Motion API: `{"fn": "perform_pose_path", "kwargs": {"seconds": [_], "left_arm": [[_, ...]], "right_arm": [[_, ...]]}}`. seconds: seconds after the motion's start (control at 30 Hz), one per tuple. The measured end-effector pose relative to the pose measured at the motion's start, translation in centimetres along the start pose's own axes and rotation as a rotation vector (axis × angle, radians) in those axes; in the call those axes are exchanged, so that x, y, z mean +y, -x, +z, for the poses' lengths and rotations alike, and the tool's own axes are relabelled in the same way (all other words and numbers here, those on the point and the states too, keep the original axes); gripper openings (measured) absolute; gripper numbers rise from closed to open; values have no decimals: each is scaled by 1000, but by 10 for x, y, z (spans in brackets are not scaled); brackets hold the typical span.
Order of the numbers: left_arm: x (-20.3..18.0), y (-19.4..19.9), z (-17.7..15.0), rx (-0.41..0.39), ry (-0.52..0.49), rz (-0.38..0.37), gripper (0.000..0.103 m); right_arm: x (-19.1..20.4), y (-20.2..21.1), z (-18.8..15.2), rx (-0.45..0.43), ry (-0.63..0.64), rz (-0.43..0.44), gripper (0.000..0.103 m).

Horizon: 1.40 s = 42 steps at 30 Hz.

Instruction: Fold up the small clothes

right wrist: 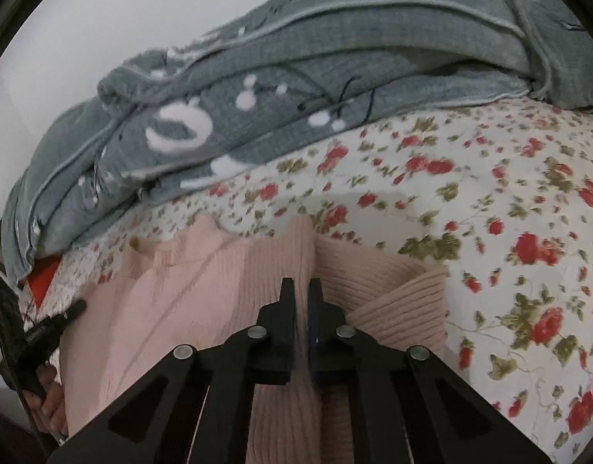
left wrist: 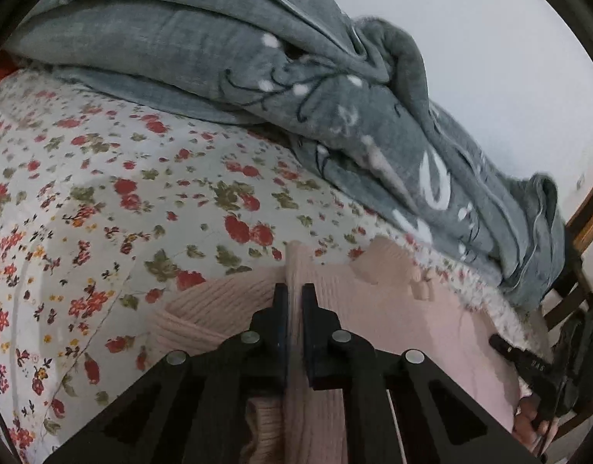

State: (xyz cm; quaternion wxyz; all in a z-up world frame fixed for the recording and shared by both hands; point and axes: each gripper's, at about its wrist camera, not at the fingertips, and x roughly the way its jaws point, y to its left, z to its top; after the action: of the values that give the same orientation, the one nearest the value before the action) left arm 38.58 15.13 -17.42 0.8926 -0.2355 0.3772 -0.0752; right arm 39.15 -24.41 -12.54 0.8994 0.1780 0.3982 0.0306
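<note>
A pale pink ribbed knit garment [left wrist: 404, 309] lies on the floral bedsheet [left wrist: 103, 178]; it also shows in the right wrist view [right wrist: 188, 294]. My left gripper [left wrist: 295, 290] is shut on a raised fold of the pink garment, near a sleeve [left wrist: 203, 309] at its left. My right gripper [right wrist: 301, 286] is shut on another raised fold of the pink garment, with a ribbed sleeve [right wrist: 393, 297] lying to its right. Each gripper shows at the edge of the other's view: the right one [left wrist: 528, 363] and the left one [right wrist: 53, 324].
A rumpled grey blanket [left wrist: 335, 89] with white and black patterns lies along the far side of the bed, also in the right wrist view [right wrist: 296, 89]. A white wall [left wrist: 489, 38] stands behind. A wooden chair frame [left wrist: 582, 232] is at the right.
</note>
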Motion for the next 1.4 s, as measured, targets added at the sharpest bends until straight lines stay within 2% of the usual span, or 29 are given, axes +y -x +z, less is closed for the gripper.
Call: {"fn": "perform_pose_path", "kwargs": {"seconds": [0.07, 0.23, 0.4, 0.63, 1.4], "left_arm": [[1, 5, -1, -25, 5, 33, 8], [-4, 0, -3, -1, -17, 89, 8], [0, -3, -4, 23, -5, 92, 11], [-4, -5, -6, 21, -37, 115, 11], [-1, -11, -6, 46, -43, 111, 13]], "right_arm": [[-1, 3, -1, -10, -10, -18, 6], [3, -2, -2, 8, 16, -60, 6], [4, -6, -3, 28, 27, -64, 6], [8, -6, -3, 39, 50, -72, 7], [2, -11, -1, 54, 17, -60, 8]]}}
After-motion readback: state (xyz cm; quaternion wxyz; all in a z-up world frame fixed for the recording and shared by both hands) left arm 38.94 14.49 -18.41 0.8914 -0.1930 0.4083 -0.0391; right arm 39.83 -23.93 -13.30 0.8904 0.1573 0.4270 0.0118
